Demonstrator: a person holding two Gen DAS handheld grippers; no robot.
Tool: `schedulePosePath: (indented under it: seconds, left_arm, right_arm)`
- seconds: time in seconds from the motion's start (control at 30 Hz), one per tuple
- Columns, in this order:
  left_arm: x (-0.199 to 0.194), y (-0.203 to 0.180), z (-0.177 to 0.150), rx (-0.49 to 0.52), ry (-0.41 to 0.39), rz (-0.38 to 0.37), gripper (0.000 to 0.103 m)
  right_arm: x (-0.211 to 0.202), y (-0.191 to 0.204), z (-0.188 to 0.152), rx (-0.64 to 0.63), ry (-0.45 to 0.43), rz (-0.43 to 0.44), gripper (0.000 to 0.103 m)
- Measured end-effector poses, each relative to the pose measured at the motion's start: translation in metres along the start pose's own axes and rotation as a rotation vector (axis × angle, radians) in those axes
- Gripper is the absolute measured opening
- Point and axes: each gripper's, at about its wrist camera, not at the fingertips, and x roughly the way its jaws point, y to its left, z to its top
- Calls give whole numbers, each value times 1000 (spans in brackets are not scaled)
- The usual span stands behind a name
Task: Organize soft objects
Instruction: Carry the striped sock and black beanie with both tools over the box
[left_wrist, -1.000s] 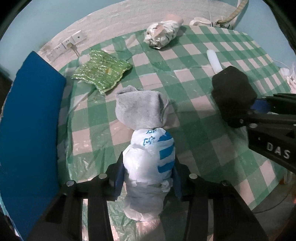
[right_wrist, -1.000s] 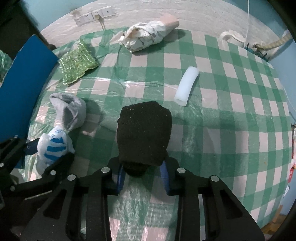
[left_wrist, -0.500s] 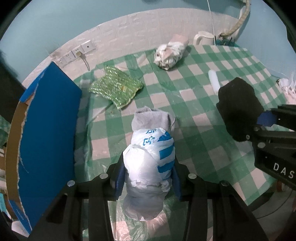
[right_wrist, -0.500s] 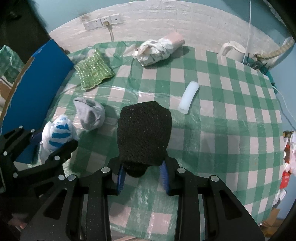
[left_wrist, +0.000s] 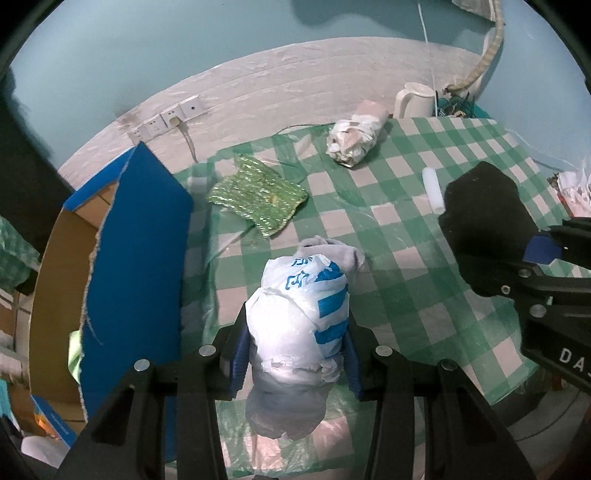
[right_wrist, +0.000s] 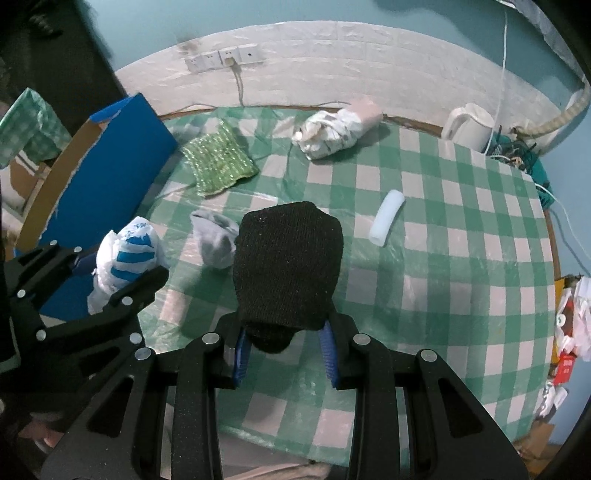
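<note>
At nine o'clock in the left wrist view stands the open cardboard box (left_wrist: 122, 266) with blue flaps, off the left edge of the bench (left_wrist: 417, 306); I judge it the likely place for the soft things, though the task does not name it. Just right of the box, the left gripper (left_wrist: 295, 350) is clamped on a white plastic bag (left_wrist: 299, 314) with blue stripes, whose long axis runs along the fingers toward twelve o'clock. A grey sock (left_wrist: 340, 254) lies on the checked cloth just past the bag's tip. Farther out, a green scrubbing cloth (left_wrist: 255, 195) lies at eleven o'clock and a crumpled paper-wrapped bundle (left_wrist: 354, 140) at one o'clock. Right again, a white foam tube (right_wrist: 386, 218) lies at one o'clock in the right wrist view. That right gripper (right_wrist: 286, 345) is clamped on a black knit piece (right_wrist: 288, 262), held above the bench. The box lies to the left of both, so the left gripper is the nearer and the right must cross more of the bench.
</note>
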Motion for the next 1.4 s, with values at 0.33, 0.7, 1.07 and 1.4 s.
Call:
schedulePosePath:
  seconds: [0.33, 0.7, 1.07, 1.4]
  left_arm:
    - [-22, 31, 5, -65, -34, 21, 43]
    - [-47, 74, 6, -149, -89, 48, 43]
    - [-66, 115, 0, -214, -133, 92, 43]
    - [-73, 149, -8, -275, -143, 114, 43]
  right_arm:
    - [-15, 17, 10, -28, -38, 15, 31]
    - [-39, 54, 31, -92, -98, 38, 31]
    - [-51, 100, 51, -160, -125, 77, 31]
    - [-47, 140, 68, -212, -123, 116, 31]
